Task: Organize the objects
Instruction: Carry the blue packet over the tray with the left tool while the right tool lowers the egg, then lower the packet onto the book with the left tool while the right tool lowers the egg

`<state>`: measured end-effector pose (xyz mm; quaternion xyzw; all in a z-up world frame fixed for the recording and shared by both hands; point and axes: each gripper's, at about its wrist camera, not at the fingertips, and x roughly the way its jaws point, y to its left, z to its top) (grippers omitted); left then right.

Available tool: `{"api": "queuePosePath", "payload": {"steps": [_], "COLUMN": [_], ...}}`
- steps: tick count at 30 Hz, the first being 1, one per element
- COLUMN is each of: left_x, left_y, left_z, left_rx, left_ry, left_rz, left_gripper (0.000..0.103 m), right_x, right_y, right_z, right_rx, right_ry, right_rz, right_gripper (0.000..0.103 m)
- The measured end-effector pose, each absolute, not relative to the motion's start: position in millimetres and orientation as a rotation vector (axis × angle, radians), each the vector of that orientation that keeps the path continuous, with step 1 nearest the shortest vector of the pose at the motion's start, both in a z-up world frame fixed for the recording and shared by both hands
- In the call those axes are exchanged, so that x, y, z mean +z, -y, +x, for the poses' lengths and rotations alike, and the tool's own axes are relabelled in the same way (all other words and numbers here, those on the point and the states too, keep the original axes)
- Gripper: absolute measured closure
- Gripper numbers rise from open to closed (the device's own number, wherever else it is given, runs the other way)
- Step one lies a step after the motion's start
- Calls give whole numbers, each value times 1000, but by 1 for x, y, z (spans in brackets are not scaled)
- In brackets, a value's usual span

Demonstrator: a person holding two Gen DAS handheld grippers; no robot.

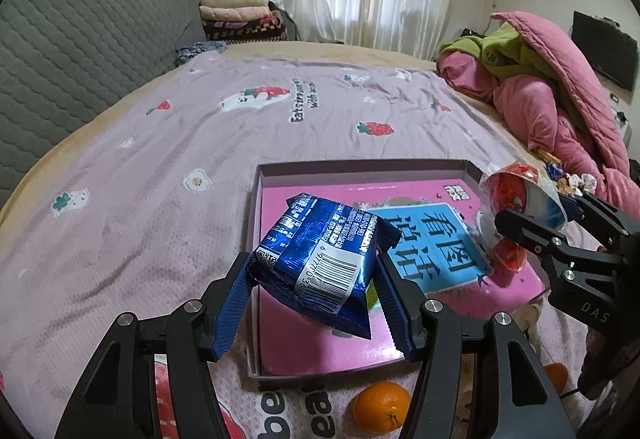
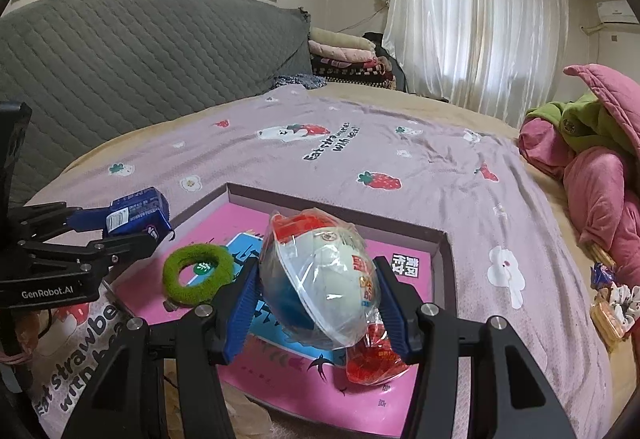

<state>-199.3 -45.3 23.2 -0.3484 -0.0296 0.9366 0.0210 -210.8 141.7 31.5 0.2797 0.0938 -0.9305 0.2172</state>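
My left gripper [image 1: 316, 279] is shut on a blue foil snack packet [image 1: 320, 251] and holds it above the left part of a shallow pink box tray [image 1: 360, 169] on the bed. The packet also shows in the right wrist view [image 2: 136, 213]. My right gripper [image 2: 316, 291] is shut on a clear-wrapped red, white and blue snack pack [image 2: 324, 279], held over the same tray [image 2: 444, 259]. That pack also shows at the right of the left wrist view [image 1: 516, 199]. A green fuzzy ring [image 2: 198, 271] lies inside the tray.
Two oranges [image 1: 380, 407] lie on the bedspread in front of the tray. Small wrapped items and a hair tie [image 2: 612, 303] sit at the right bed edge. A pink and green quilt pile [image 1: 540, 91] is at the right, a grey headboard [image 1: 80, 51] at the left.
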Motion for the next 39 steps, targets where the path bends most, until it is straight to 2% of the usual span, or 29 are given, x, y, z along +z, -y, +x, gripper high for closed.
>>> {"api": "queuePosePath", "payload": {"steps": [20,39], "left_x": [-14,-15], "left_y": [34,34], "left_z": [-205,-200], "left_rx": [2807,2805], "left_ry": [109,120], "left_rz": [-1251,-1274], "left_gripper": [41,41], "right_x": [2,-12], "right_y": [-132,-127], "right_z": [-214,-212], "right_rx": [-2516,-2474], "right_ry": [-312,-333], "right_rz": [937,999], "right_gripper": [47,47]}}
